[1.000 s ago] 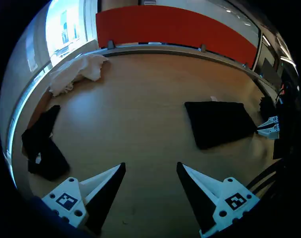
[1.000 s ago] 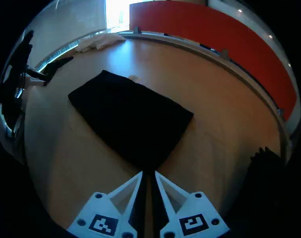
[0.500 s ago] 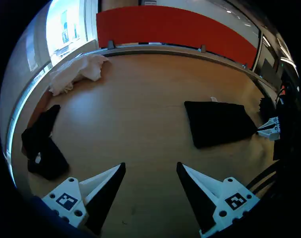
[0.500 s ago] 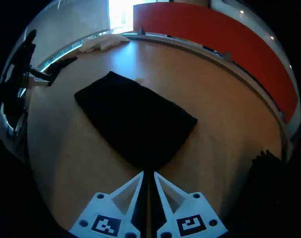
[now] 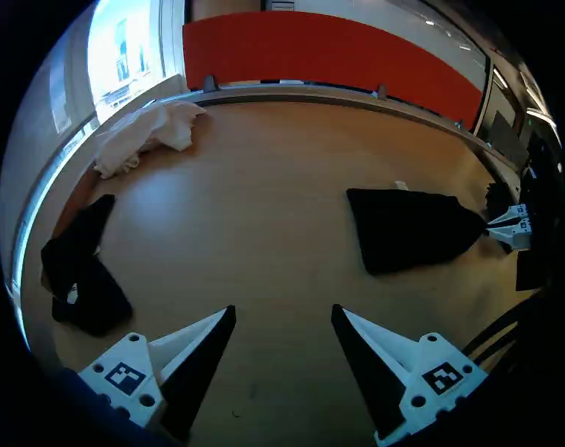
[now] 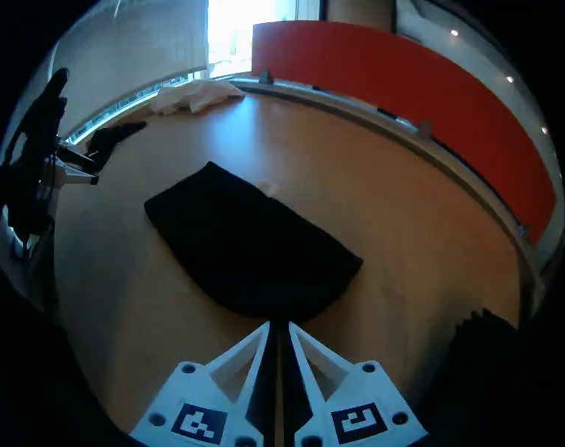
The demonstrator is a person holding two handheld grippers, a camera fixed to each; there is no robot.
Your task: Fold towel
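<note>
Right gripper (image 6: 280, 326): fingers pressed together, pinching the near corner of the towel (image 6: 252, 253). In the left gripper view that corner is drawn to a point at the fingertips and looks raised off the table (image 5: 267, 194). The rest of the towel lies flat. It is black and compact, probably folded once or more, but the layers can't be counted.

Left gripper (image 5: 282, 309): fingers spread wide with nothing between them, over bare table. It is well apart from the towel, which lies ahead and to its right.

Step, as I judge it: the start of a fold, with one corner held and ready to be carried over to the far edge. It could equally be a drag to shift the towel; the frames don't settle which.

Next move calls for:
- a low lift and a carry across the towel
- a second grip, since cloth held by one corner is likely to trail and skew, so the left gripper would need to cross over and take the neighbouring corner
- landing edge on edge

Farther off, in the left gripper view:
- black cloth (image 5: 81, 268) bunched at the left
- white cloth (image 5: 144, 134) heaped near the far rim
- red panel (image 5: 327, 52) behind the table

All three are well clear of the towel.
</note>
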